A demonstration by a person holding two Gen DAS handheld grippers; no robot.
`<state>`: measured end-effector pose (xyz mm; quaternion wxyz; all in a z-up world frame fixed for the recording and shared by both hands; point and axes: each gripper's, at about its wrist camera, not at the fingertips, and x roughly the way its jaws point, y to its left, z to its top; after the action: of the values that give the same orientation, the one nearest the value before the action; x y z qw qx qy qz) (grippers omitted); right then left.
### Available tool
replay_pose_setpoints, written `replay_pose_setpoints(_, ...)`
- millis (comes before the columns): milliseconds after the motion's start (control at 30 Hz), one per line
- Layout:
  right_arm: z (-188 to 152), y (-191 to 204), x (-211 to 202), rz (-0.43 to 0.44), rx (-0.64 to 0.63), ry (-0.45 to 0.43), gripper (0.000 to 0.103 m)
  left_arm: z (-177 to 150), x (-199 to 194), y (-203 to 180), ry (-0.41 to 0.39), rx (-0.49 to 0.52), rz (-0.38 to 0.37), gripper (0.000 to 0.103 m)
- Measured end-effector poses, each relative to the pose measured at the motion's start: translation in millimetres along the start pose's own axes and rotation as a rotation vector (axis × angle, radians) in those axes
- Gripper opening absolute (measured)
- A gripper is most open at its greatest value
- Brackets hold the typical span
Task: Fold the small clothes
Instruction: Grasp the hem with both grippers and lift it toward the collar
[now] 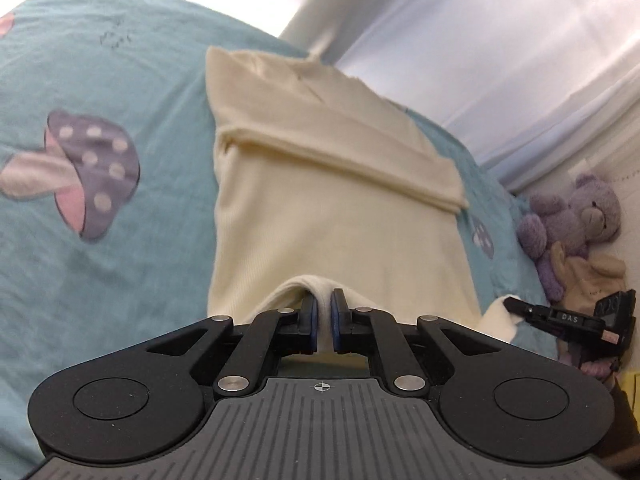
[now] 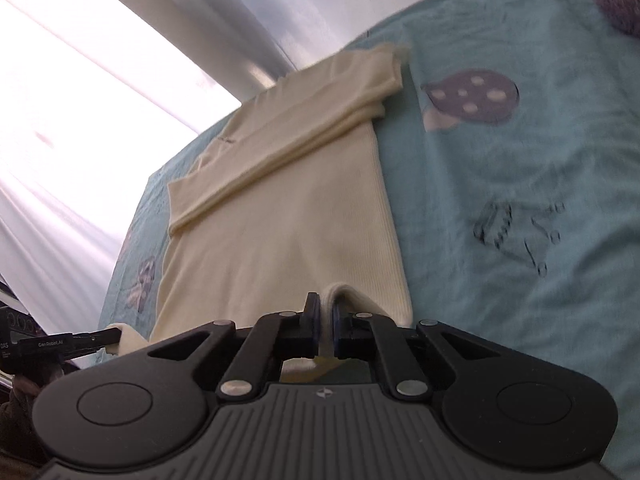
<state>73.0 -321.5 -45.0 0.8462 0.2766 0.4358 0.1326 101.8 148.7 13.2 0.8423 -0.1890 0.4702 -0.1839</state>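
Note:
A cream ribbed top (image 1: 328, 200) lies lengthwise on a teal bedsheet (image 1: 120, 272), its sleeves folded across the chest. My left gripper (image 1: 324, 304) is shut on the near hem of the top, and a ridge of cloth rises between its blue pads. My right gripper (image 2: 327, 307) is shut on the other near corner of the same top (image 2: 280, 208), with a fold of hem pinched upright. Each gripper shows in the other's view: the right gripper (image 1: 516, 305) holds a white tuft of hem at the right, and the left gripper (image 2: 116, 334) does so at the lower left.
The sheet (image 2: 520, 184) carries purple mushroom prints (image 1: 92, 168) and sketched marks (image 2: 516, 232). A purple teddy bear (image 1: 576, 216) and a beige soft toy (image 1: 588, 276) sit at the bed's right edge. Pale curtains (image 1: 500, 40) hang behind the bed with bright window light.

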Motion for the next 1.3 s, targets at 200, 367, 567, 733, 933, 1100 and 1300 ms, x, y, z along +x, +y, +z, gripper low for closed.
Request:
replay_pose_setpoints(200,57,19,38,-0.070,-0.117,-0.139,0.006,40,38,15,-0.104,-0.009,0.129,0.009)
replay_pose_setpoints(367,73,30,62,-0.200,-0.201,-0.178,0.008,42,50,25,-0.149,0.030,0.230,0.025)
replay_pose_setpoints(567,71,25,73,-0.262,-0.316,-0.148,0.032,43,50,45,-0.145,0.031,0.184,0.053)
replay_pose_setpoints(733,72,26,91,-0.245,-0.359,-0.096,0.033,43,76,37,-0.089,0.085,0.175,0.058)
replay_pose_setpoints(933,75,35,109,-0.247,-0.439,-0.071,0.032,46,94,30,-0.058,0.112,0.190,0.020)
replay_pose_setpoints(1100,74,35,117,-0.244,-0.469,-0.050,0.007,48,93,31,-0.064,0.113,0.199,0.010)
replay_pose_setpoints(1300,70,52,102,-0.252,-0.559,-0.109,0.006,50,71,16,-0.125,0.166,0.198,0.009)
